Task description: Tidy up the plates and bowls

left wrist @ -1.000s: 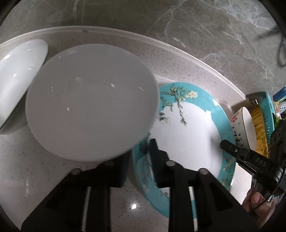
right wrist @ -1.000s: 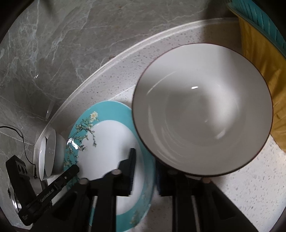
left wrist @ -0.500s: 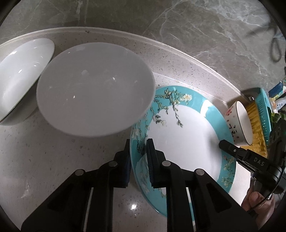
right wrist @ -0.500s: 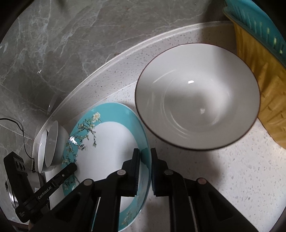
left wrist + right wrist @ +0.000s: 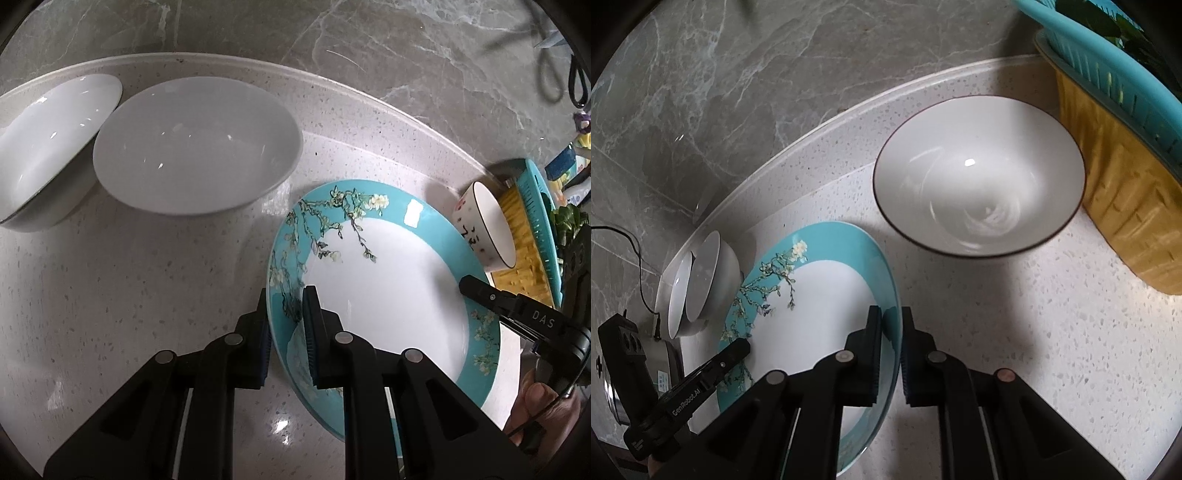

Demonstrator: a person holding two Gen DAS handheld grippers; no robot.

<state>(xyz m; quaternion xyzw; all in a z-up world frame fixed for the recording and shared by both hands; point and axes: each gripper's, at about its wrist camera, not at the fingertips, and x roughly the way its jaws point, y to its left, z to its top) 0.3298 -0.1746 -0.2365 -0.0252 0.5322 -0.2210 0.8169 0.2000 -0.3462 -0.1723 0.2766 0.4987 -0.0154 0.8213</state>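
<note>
A teal plate (image 5: 388,295) with a white centre and blossom print lies on the speckled counter (image 5: 110,295). My left gripper (image 5: 286,295) is shut on its left rim. My right gripper (image 5: 891,312) is shut on the opposite rim of the same plate (image 5: 820,295). A plain white bowl (image 5: 195,147) stands behind the left gripper, with a second white bowl (image 5: 48,140) leaning beside it. A dark-rimmed white bowl (image 5: 979,177) stands upright behind the right gripper, empty.
A yellow basket (image 5: 1115,192) nested under a teal basket (image 5: 1108,62) crowds the right, close to the dark-rimmed bowl. A grey marble wall (image 5: 701,92) backs the counter. A black power strip (image 5: 624,350) and cable sit at the far left. A thumb (image 5: 543,398) shows behind the right gripper.
Both grippers have drawn back from the bowls, which now look smaller and farther off. Their jaws, wider a second ago, have closed onto the teal plate's two rims.
</note>
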